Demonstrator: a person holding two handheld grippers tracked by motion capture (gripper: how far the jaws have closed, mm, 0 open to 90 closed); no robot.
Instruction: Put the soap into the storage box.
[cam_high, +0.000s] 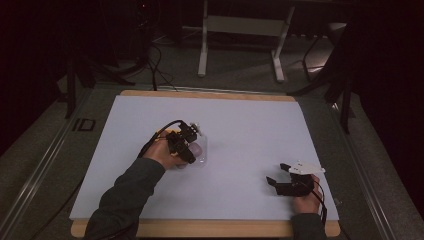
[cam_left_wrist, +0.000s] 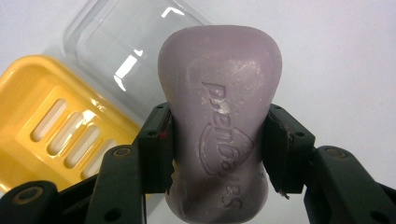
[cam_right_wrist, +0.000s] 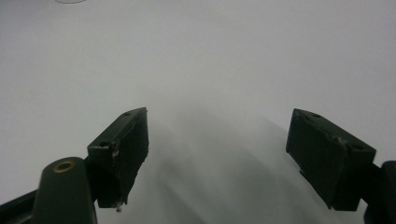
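A pale purple bar of soap (cam_left_wrist: 219, 121) with raised lettering is clamped between the jaws of my left gripper (cam_left_wrist: 217, 144), which is shut on it. In the high view the left gripper (cam_high: 186, 145) is over the middle of the white board, with the soap (cam_high: 196, 149) at its tip. Behind the soap lie a yellow slotted soap tray (cam_left_wrist: 51, 135) and a clear plastic lid (cam_left_wrist: 126, 51). My right gripper (cam_high: 278, 174) rests near the board's front right, jaws wide apart and empty; its fingers (cam_right_wrist: 123, 149) frame bare white surface.
The white board (cam_high: 240, 125) lies on a wooden table (cam_high: 210, 229) with a front edge close to the hands. Beyond the table stand a white frame's legs (cam_high: 202, 55) and dark cables (cam_high: 155, 65) on the floor.
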